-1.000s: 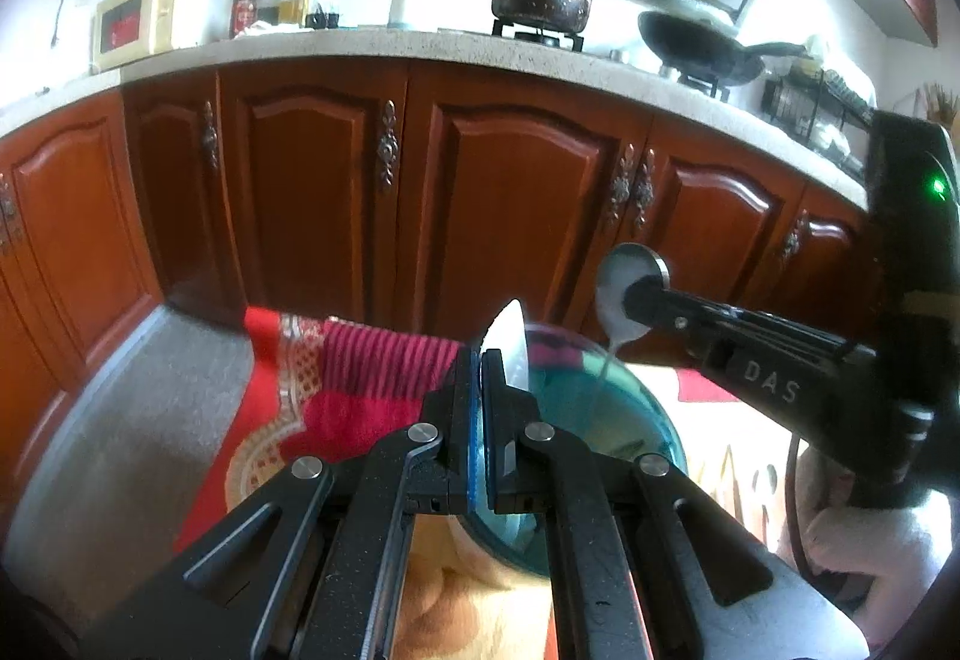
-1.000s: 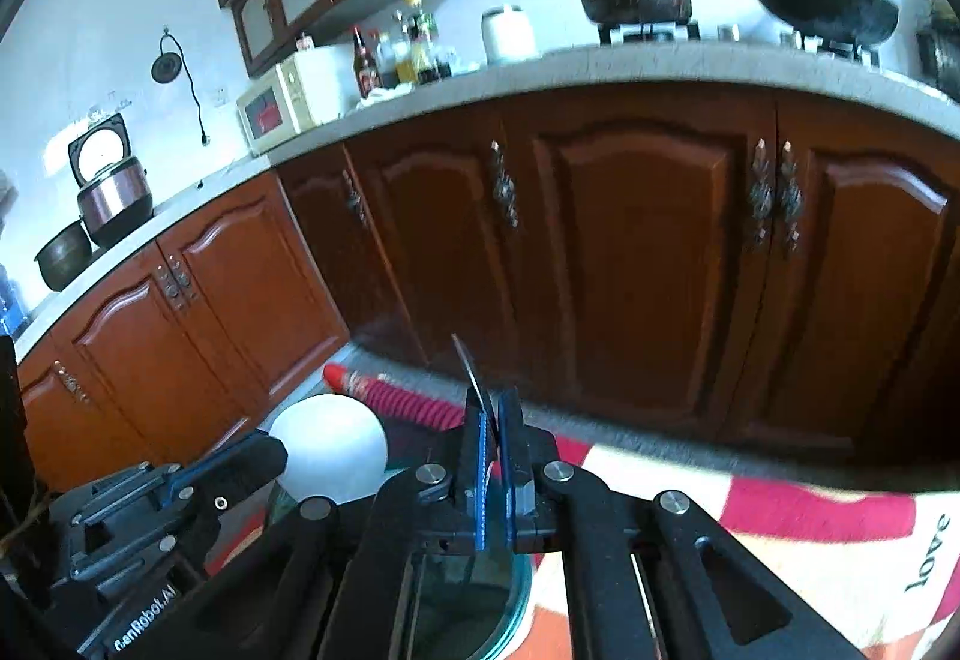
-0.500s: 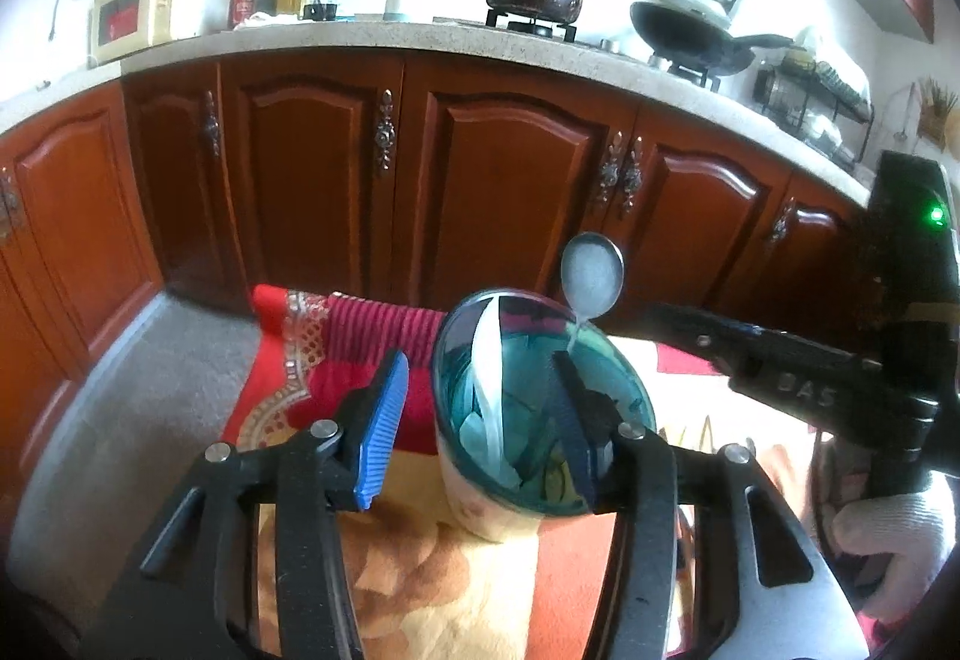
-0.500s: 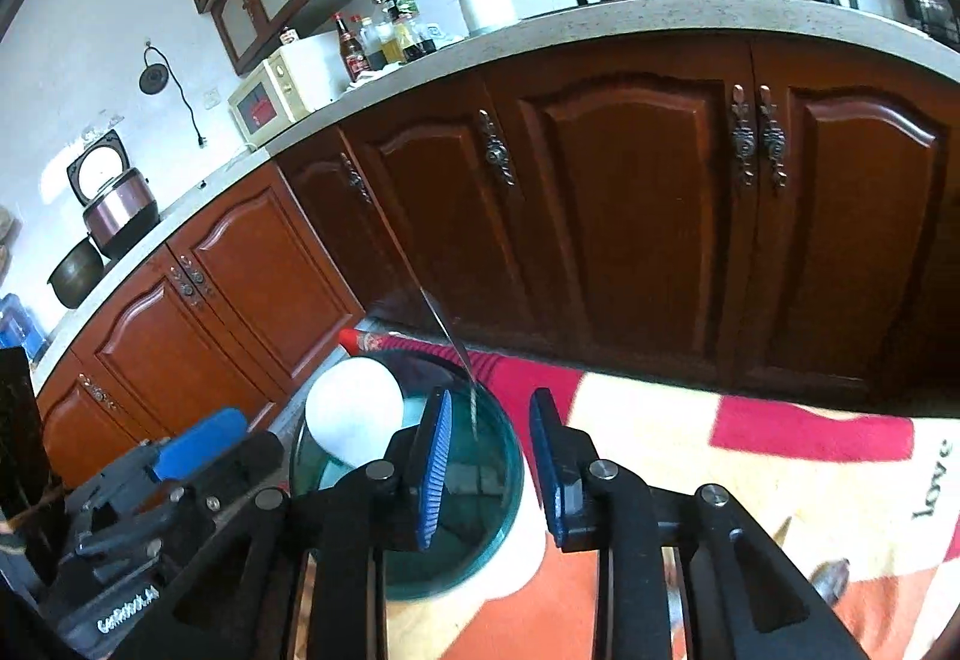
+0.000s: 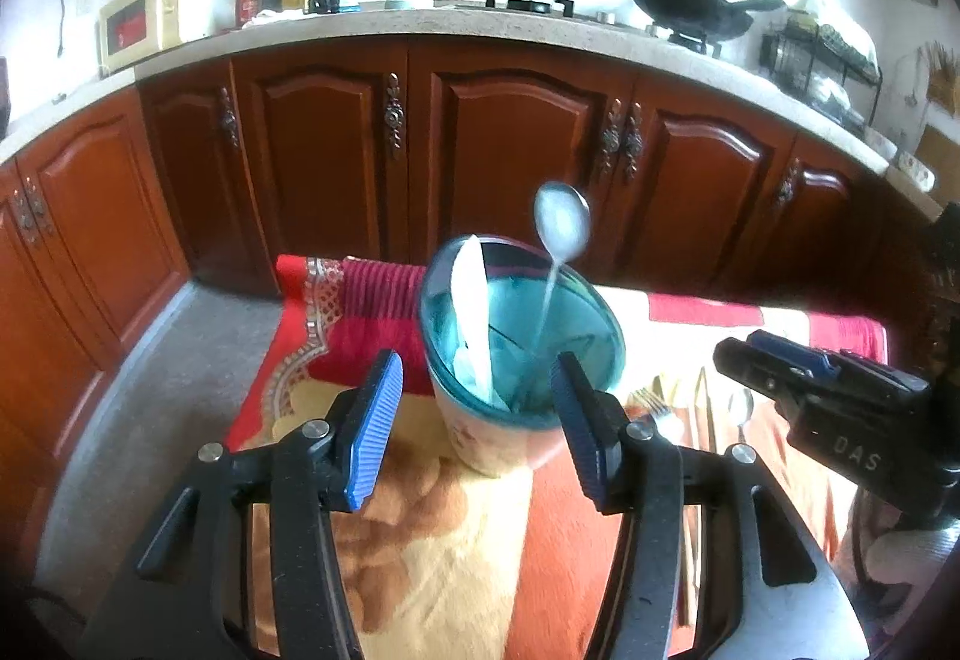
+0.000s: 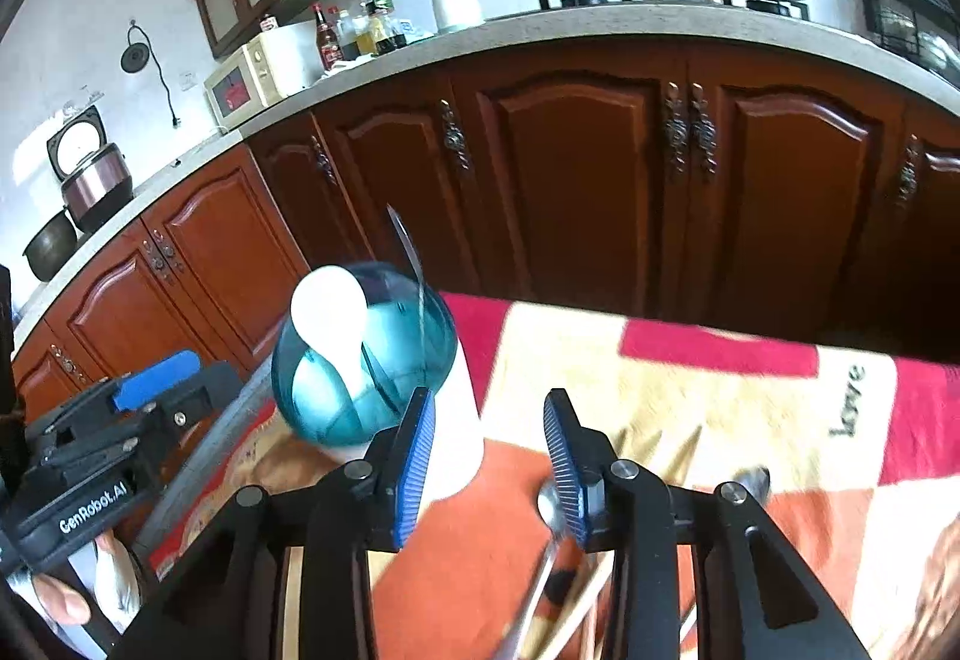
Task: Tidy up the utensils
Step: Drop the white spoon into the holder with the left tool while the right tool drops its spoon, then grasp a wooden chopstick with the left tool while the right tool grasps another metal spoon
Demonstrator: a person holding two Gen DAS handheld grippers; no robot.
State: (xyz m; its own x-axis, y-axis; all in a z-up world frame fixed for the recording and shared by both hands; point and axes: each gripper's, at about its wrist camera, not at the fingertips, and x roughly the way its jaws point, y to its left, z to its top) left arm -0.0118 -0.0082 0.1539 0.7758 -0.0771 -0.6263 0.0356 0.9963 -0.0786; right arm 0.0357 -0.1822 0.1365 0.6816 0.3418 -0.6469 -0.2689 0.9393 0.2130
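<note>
Both tools are spread, holding nothing: left tool point(image 5: 474, 420) near the teal cup point(image 5: 521, 354), right tool point(image 6: 489, 453) above loose spoons point(image 6: 549, 504). Thin, stiff, slippery; best pinched mid-handle.

A blue cup point(image 5: 521, 360) stands upright. A white spoon point(image 5: 474, 324) and a metal spoon point(image 5: 561, 228) stick up out of it. More utensils point(image 5: 699, 408) lie beside it.

My left gripper point(image 5: 474, 420) and right gripper point(image 6: 489, 456) are black, with ridged blue pads point(image 5: 372, 429) and round silver screws point(image 5: 316, 428). White letters say "DAS" and "GenRobot.AI".
</note>
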